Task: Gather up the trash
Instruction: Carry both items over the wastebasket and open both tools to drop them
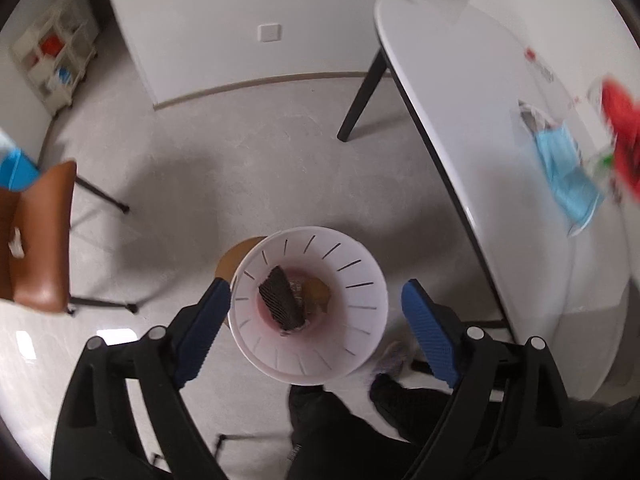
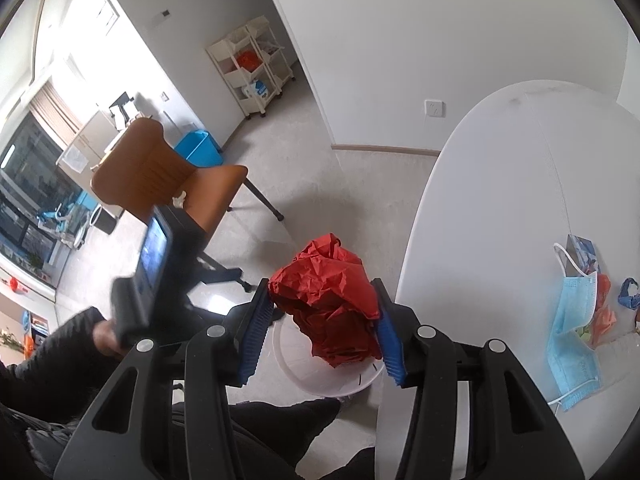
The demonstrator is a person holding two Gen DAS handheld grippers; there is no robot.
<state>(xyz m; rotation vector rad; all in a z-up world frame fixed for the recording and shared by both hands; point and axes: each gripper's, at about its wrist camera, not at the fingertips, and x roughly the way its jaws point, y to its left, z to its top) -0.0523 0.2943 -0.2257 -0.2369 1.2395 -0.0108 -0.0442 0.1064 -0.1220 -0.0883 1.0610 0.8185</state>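
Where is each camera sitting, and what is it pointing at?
Left wrist: on the left gripper, looking steeply down into the white bin; open blue fingers and dark trouser legs show.
Right wrist: on the right gripper, looking down and forward at the red crumpled paper it holds; a sleeve shows.
Both see the bin, white table, blue mask.
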